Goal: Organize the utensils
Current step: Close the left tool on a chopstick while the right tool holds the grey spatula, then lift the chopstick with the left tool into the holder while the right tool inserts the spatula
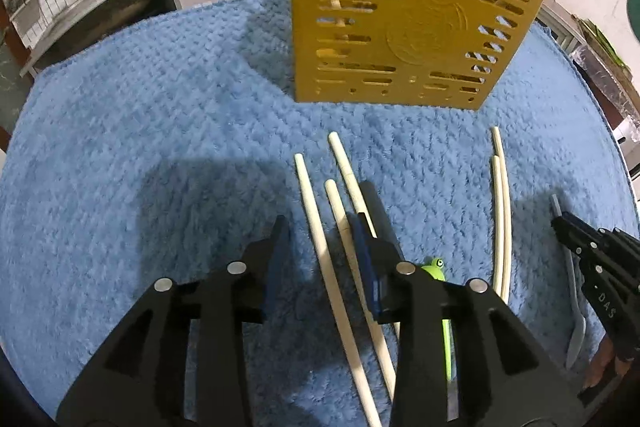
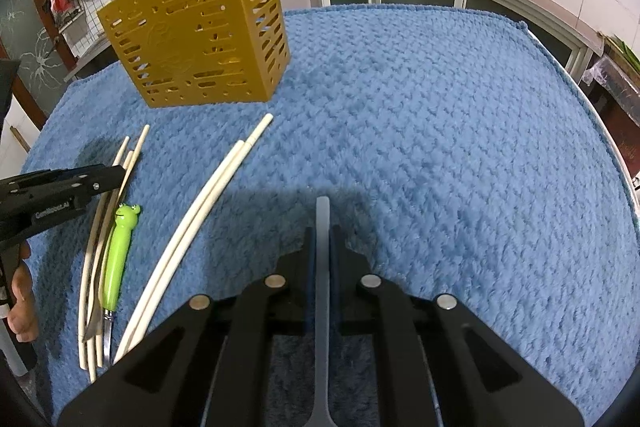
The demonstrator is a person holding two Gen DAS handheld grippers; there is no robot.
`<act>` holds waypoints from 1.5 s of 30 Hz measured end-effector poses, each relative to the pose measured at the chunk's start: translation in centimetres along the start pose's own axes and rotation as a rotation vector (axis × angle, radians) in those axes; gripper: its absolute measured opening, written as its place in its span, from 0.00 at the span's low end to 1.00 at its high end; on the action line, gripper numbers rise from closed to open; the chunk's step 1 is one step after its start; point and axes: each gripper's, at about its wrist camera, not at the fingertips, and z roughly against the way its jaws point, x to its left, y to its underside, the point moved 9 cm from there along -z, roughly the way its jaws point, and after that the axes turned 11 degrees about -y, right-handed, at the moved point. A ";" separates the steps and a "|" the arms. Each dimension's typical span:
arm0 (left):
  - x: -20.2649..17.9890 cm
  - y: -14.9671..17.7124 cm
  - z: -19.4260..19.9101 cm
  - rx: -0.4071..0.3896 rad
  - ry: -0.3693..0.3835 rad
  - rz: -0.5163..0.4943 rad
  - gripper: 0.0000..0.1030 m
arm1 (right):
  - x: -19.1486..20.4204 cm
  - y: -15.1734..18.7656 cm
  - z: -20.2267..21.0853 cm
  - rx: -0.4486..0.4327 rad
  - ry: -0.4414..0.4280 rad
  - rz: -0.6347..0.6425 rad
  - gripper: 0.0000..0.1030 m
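Meanwhile, the right gripper (image 2: 322, 239) has its two fingers pressed against the sides of a grey utensil handle (image 2: 322, 267), which runs straight forward between them and pokes out just past the tips; its far end widens below the camera, so whether it is a spoon cannot be told from this view. From the left wrist view the same grey utensil (image 1: 576, 323) lies low on the blue towel (image 1: 160, 147) under the right gripper (image 1: 576, 247).

The left gripper (image 1: 320, 247) hovers with its fingers spread, one cream chopstick (image 1: 320, 247) running between them and two more cream chopsticks (image 1: 348, 179) beside and under its right finger. A green frog-headed utensil (image 2: 120, 251) lies just to the right of these, and a separate pair of chopsticks (image 1: 502, 211) lies between it and the right gripper.

The yellow slotted utensil holder (image 1: 404, 11) stands upright at the far side of the towel, well apart from the loose pieces, with chopsticks already standing inside it.
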 end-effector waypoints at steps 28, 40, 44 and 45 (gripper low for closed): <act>1.3 -0.6 5.2 -0.165 0.087 0.030 0.05 | 1.9 -2.0 3.3 -0.150 -0.074 -0.030 0.07; 3.0 -1.9 10.2 -0.335 0.161 0.071 0.05 | 3.4 -3.6 6.3 -0.285 -0.099 0.013 0.07; 3.2 -2.3 11.3 -0.393 0.184 0.073 0.05 | 4.1 -4.1 7.3 -0.338 -0.105 0.037 0.07; 3.3 -2.4 11.5 -0.398 0.190 0.075 0.05 | 4.3 -4.4 7.7 -0.354 -0.107 0.044 0.07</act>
